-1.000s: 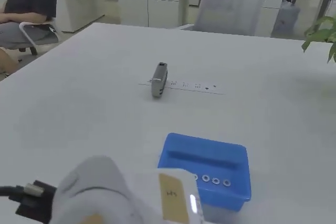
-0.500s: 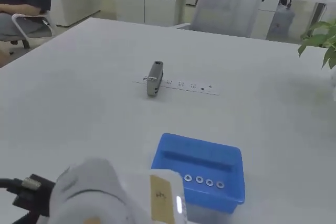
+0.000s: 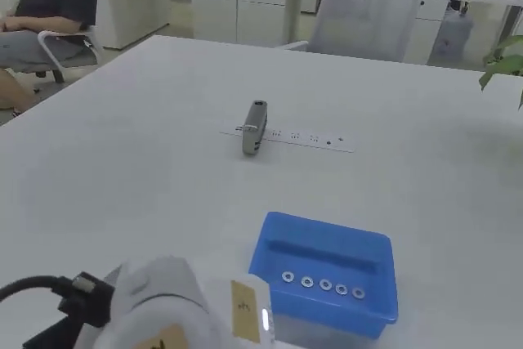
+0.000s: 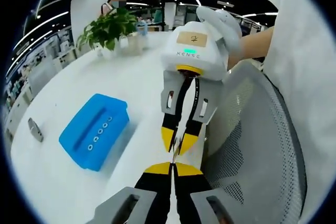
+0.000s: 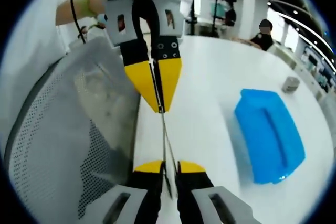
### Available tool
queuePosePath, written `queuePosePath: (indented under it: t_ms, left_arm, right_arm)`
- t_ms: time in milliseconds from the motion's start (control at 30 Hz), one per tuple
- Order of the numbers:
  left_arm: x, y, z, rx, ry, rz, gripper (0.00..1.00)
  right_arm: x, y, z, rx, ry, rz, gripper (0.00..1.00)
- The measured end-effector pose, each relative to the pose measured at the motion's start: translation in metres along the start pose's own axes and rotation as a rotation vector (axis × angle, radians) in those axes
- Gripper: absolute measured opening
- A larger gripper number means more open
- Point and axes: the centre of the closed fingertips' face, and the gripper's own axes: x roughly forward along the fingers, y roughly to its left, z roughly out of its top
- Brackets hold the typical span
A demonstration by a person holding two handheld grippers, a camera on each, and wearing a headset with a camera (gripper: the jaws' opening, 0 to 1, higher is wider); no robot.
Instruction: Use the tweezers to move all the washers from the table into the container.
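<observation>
Five washers (image 3: 325, 284) lie in a row in the blue container (image 3: 325, 252), near right on the table (image 3: 163, 161). I judge the moving done or nearly so; any stragglers would be hidden behind the gripper body nearest me. The tweezers (image 5: 164, 145) span both grippers at the near table edge. The right gripper (image 5: 164, 167) has narrow jaws pinching one end. The left gripper (image 4: 171, 168) looks pinched on the tip, though contact is hard to read.
</observation>
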Motion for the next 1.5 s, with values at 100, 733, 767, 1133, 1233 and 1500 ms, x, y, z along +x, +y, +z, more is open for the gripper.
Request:
queuePosePath:
  t_ms: [100,733,767,1133,1233,1500]
  left_arm:
    - [0.002,0.000,-0.005,0.002,0.018,-0.001,0.00]
    - [0.025,0.012,-0.043,0.169,0.254,-0.038,0.00]
    - [0.027,0.014,-0.045,0.169,0.257,-0.037,0.00]
    - [0.036,0.017,-0.059,0.160,0.293,-0.015,0.00]
    - [0.038,0.015,-0.063,0.127,0.309,-0.027,0.00]
    - [0.044,0.015,-0.069,0.072,0.365,-0.037,0.00]
  right_arm:
    - [0.001,0.000,0.000,0.021,-0.021,-0.003,0.06]
    - [-0.002,-0.004,-0.033,0.056,0.031,-0.063,0.13]
    - [-0.003,-0.005,-0.035,0.057,0.034,-0.062,0.11]
    - [0.002,-0.008,-0.036,0.028,0.063,-0.064,0.07]
    - [0.002,-0.008,-0.035,0.029,0.062,-0.062,0.07]
    - [0.002,-0.008,-0.035,0.032,0.054,-0.067,0.07]
